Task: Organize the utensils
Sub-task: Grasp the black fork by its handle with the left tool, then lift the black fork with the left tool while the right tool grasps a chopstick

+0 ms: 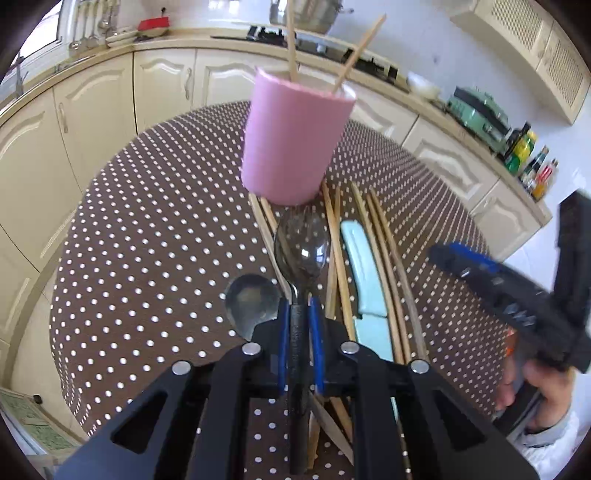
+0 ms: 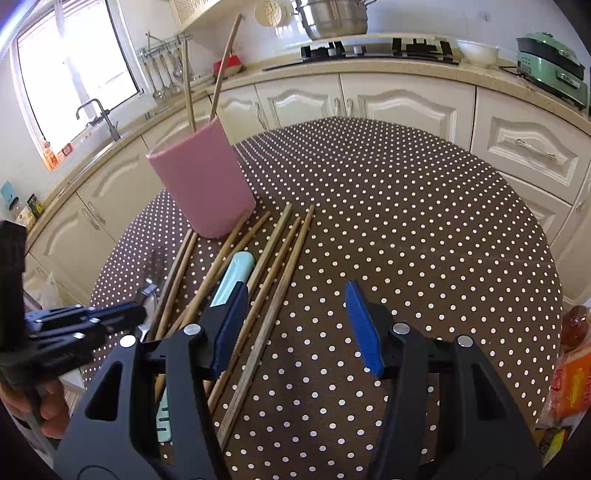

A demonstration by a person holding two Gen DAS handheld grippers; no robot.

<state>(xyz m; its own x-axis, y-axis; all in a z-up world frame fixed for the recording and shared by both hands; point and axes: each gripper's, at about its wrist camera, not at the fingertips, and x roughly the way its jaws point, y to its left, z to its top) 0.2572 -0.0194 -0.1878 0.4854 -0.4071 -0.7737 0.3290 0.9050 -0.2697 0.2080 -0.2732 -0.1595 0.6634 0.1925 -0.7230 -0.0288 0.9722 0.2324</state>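
My left gripper [image 1: 299,306] is shut on the dark handle of a metal spork [image 1: 303,245], held just above the table and pointing at the pink cup [image 1: 295,138]. The cup holds two chopsticks [image 1: 291,40]. A metal spoon [image 1: 253,301] lies left of the fingers. Several wooden chopsticks [image 1: 373,240] and a light blue sheathed knife [image 1: 364,269] lie on the table. In the right wrist view my right gripper [image 2: 295,325] is open and empty above the chopsticks [image 2: 273,295], with the knife [image 2: 232,277], the cup [image 2: 201,184] and the left gripper [image 2: 81,325] to the left.
The round table [image 2: 406,221] has a brown polka-dot cloth. Cream kitchen cabinets [image 2: 406,103] curve behind it, with a stove, a steel pot [image 2: 332,18] and a green appliance [image 2: 550,62] on the counter. Orange packaging [image 2: 572,376] sits at the table's right edge.
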